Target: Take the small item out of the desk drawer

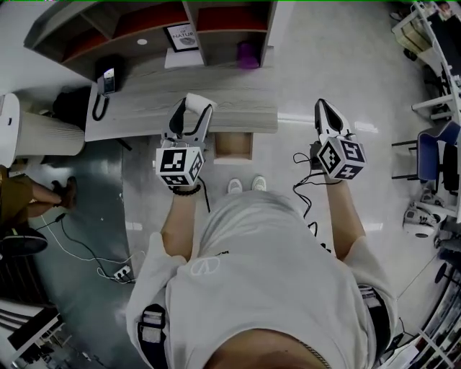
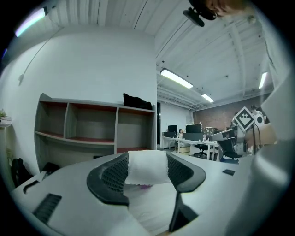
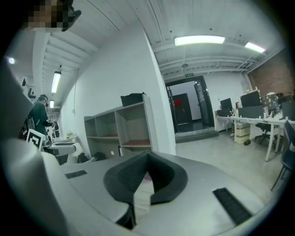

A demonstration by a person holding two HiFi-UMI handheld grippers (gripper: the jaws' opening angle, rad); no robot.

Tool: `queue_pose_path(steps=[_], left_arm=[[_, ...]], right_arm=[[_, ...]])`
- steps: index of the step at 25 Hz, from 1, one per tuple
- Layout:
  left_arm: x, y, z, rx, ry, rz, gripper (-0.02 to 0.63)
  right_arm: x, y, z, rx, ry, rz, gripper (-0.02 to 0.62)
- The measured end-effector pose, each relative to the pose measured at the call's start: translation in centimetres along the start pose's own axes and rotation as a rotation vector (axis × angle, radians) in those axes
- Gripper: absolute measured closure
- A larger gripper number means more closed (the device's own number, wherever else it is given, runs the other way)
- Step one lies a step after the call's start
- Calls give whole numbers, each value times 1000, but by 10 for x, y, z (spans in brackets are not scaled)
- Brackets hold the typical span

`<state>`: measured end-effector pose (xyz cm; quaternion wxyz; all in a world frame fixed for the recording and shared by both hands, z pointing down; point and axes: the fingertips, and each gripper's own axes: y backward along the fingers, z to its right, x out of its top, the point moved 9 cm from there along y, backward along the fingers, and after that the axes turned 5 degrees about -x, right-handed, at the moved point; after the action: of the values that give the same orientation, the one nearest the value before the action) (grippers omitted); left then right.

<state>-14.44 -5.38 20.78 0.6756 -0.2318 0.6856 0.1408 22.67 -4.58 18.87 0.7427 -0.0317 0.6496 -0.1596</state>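
Nearest to the person, at 11 o'clock in the head view, the left gripper (image 1: 193,108) is clenched on a small white soft-looking square piece (image 2: 146,166). Its two dark pads press the piece from both sides, up in the air and over the desk edge. At 1 o'clock the right gripper (image 1: 323,108) has its jaws closed together with nothing between them. Below and between the two, at 12 o'clock, the light brown wooden drawer (image 1: 234,146) seems pulled out from the grey wood-grain desk (image 1: 238,101), and it looks empty. Farther at 12 o'clock stands the grey shelf unit with red-brown boards (image 1: 230,21). The piece appears to be held only near the jaw tips, so it could slip and fall if the grip loosens or the hand tilts. The open drawer could also catch the person's legs.
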Motion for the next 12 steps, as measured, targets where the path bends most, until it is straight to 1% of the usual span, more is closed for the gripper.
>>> queue_pose_path(steps=[3,6,12], left_arm=[[19,6,-6,23,-21,50,351],[36,11,-10,41,-25,90,351],[58,21,-9,53,-31,162,351]], right_arm=[[15,10,9,-29,22,33,594],[27,16,17,-55,52,63,594],[51,27,26,-74,72,136,594]])
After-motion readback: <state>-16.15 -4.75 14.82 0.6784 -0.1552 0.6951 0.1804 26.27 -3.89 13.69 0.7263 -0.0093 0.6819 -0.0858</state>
